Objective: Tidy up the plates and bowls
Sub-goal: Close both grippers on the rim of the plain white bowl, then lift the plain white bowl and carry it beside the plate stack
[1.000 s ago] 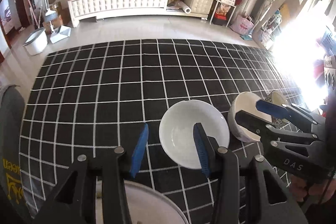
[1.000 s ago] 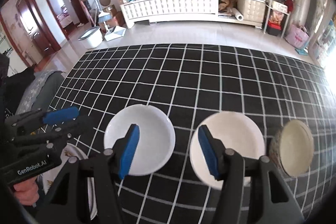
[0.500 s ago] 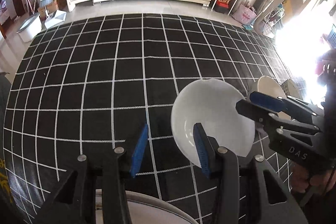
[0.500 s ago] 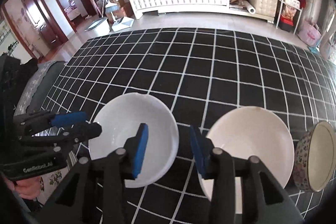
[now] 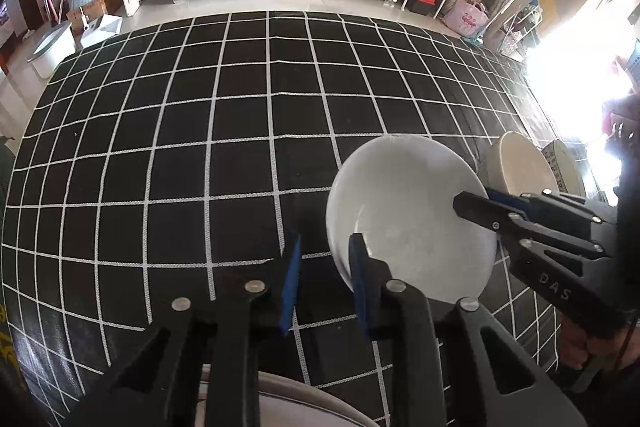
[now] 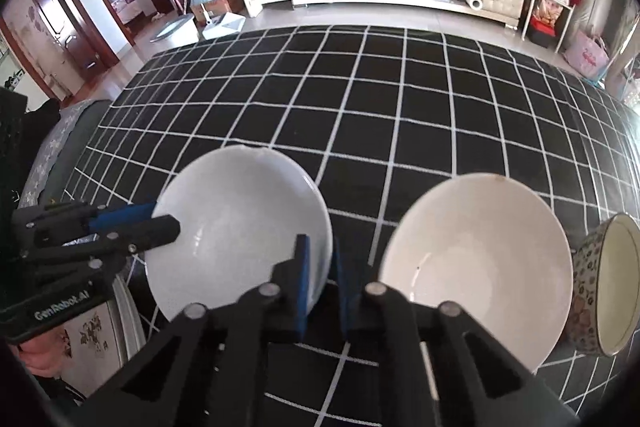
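The white bowl (image 6: 240, 227) sits on the black cloth with a white grid (image 6: 400, 115) that covers the worktop, and both grippers meet it at opposite sides of its rim. The left gripper (image 5: 326, 275) is closing: its right finger (image 5: 360, 279) lies inside the bowl against the near-left rim, its left finger (image 5: 291, 279) outside on the cloth, so the rim stands between them with a gap left on the outer side. In the right wrist view this gripper reaches the bowl's left edge. The right gripper (image 6: 320, 283) has its fingers (image 6: 303, 283) drawn nearly together on the bowl's near-right rim, the thin wall pinched between the blue pads. Just beside the white bowl, to its right and apart from it, lies a cream bowl (image 6: 476, 267), and beyond that a patterned bowl (image 6: 604, 283) tilted on its side against it. A plate with a flower print (image 6: 92, 331) lies near the left gripper, mostly hidden.
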Tool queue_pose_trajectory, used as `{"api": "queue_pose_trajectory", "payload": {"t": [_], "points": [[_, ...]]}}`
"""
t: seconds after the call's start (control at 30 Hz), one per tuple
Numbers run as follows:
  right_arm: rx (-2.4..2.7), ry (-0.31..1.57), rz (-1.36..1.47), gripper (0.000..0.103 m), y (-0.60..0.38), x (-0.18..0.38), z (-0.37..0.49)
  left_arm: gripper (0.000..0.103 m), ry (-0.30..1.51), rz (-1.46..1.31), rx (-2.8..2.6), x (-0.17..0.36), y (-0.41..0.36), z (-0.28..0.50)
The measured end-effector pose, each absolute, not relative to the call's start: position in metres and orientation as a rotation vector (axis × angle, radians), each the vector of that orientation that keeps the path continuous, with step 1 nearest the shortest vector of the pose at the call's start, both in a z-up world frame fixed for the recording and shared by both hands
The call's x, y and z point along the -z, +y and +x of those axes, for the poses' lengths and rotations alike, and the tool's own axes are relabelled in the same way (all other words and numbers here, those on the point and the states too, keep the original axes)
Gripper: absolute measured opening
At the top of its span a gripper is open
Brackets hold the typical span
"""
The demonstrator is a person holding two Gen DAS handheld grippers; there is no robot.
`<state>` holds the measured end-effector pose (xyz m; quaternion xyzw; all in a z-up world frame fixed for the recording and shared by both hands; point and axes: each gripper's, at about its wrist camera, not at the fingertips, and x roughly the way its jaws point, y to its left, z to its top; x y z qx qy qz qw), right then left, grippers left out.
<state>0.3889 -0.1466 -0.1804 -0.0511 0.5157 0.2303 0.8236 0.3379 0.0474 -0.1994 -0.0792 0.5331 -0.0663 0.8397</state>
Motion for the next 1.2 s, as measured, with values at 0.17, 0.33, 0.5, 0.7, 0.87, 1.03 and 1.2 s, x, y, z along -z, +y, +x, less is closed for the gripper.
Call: {"api": "queue_pose_trajectory", "payload": {"t": [0.17, 0.33, 0.5, 0.7, 0.87, 1.03, 1.2], "points": [[-0.478, 1.098, -0.104, 0.011, -0.147, 0.181, 0.387, 0.010, 1.126, -0.137, 0.153, 0.199, 0.038, 0.335], [-0.439, 1.115, -0.038, 0.009, -0.152, 0.179, 0.385, 0.009, 1.141, -0.118, 0.145, 0.197, 0.032, 0.335], [-0.420, 1.083, -0.038, 0.008, -0.157, 0.159, 0.377, 0.009, 1.158, -0.107, 0.149, 0.189, 0.024, 0.327], [-0.409, 1.072, 0.002, 0.008, -0.176, 0.135, 0.354, 0.008, 1.129, -0.109, 0.166, 0.162, 0.010, 0.308], [-0.398, 1.071, 0.042, 0.008, -0.189, 0.119, 0.329, 0.008, 1.109, -0.096, 0.184, 0.141, -0.003, 0.279], [-0.393, 1.073, 0.063, 0.008, -0.197, 0.111, 0.304, 0.008, 1.105, -0.096, 0.184, 0.130, -0.013, 0.252], [-0.387, 1.091, 0.071, 0.008, -0.203, 0.115, 0.282, 0.008, 1.110, -0.103, 0.186, 0.132, -0.020, 0.227]]}}
